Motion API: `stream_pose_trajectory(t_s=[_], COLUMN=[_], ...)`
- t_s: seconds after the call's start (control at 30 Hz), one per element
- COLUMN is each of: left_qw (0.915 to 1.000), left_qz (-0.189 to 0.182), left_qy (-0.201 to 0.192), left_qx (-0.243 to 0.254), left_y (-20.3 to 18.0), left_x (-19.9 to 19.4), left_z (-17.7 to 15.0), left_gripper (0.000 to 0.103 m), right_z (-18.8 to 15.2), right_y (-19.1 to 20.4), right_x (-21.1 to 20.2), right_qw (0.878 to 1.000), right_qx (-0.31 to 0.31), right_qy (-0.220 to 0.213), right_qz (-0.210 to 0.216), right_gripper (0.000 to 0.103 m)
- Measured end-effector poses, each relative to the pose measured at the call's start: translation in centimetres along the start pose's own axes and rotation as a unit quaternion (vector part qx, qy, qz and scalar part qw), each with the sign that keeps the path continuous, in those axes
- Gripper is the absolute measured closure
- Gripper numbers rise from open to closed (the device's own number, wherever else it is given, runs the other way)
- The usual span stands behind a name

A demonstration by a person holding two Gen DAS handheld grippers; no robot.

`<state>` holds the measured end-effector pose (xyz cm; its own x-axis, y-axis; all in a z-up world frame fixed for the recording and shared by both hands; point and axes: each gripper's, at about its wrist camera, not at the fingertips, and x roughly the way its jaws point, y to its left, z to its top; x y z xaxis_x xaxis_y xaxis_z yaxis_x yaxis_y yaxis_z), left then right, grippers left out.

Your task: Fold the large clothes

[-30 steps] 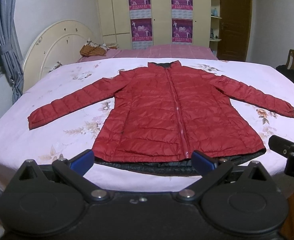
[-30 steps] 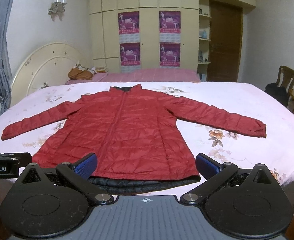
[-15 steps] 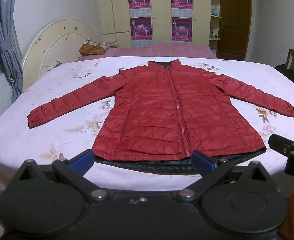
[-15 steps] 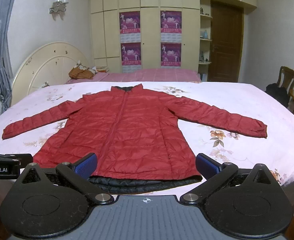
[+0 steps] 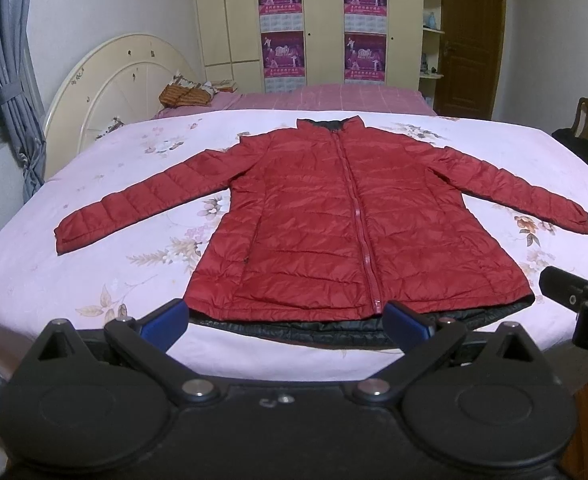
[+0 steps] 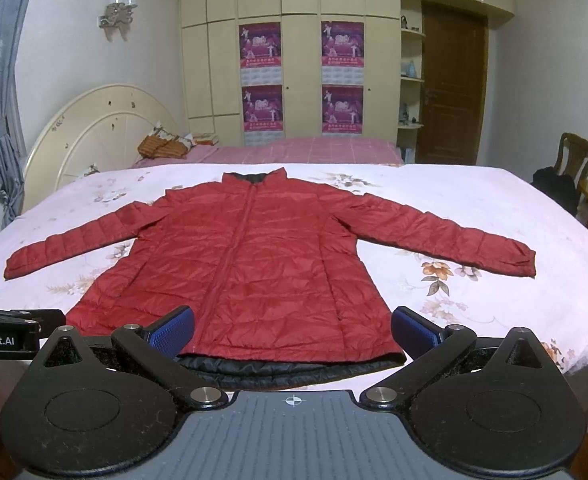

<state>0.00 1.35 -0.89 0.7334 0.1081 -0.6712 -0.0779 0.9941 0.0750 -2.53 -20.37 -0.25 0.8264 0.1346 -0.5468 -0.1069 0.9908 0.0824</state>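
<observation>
A red quilted jacket (image 5: pixel 334 216) lies flat on the bed, zipped, front up, both sleeves spread out, collar at the far side; it also shows in the right wrist view (image 6: pixel 249 264). Its black lining shows along the near hem (image 5: pixel 334 328). My left gripper (image 5: pixel 285 320) is open and empty, just in front of the hem, near its left half. My right gripper (image 6: pixel 294 330) is open and empty, in front of the hem's right half. Each gripper shows at the edge of the other's view.
The bed (image 5: pixel 93 272) has a pale pink floral sheet and a cream round headboard (image 5: pixel 121 88) at the left. A second pink bed (image 5: pixel 326 98), a wardrobe with posters and a brown door stand behind. A wooden chair (image 6: pixel 574 160) stands at the right.
Both views have drifted slightly; the jacket sits a little higher in the left view. The jacket itself has not moved and both grippers stay open.
</observation>
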Motion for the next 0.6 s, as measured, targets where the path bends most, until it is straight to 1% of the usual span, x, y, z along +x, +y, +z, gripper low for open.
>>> stream_pose_trajectory(t_s=[0.33,0.6], left_qw=[1.0,1.0], left_qz=[0.0,-0.001], left_qy=[0.002,0.002], left_qx=[0.0,0.0], left_y=[0.09,0.1], left_x=[0.09,0.09], left_z=[0.04,0.02], left_gripper=[0.0,0.0], right_z=[0.05,0.17], right_y=[-0.01,-0.47], right_x=[0.09,0.96], right_qw=[1.0,1.0], right_qx=[0.001,0.005], right_qy=[0.0,0.004], right_qz=[-0.001,-0.002], right_gripper=[0.0,0.0])
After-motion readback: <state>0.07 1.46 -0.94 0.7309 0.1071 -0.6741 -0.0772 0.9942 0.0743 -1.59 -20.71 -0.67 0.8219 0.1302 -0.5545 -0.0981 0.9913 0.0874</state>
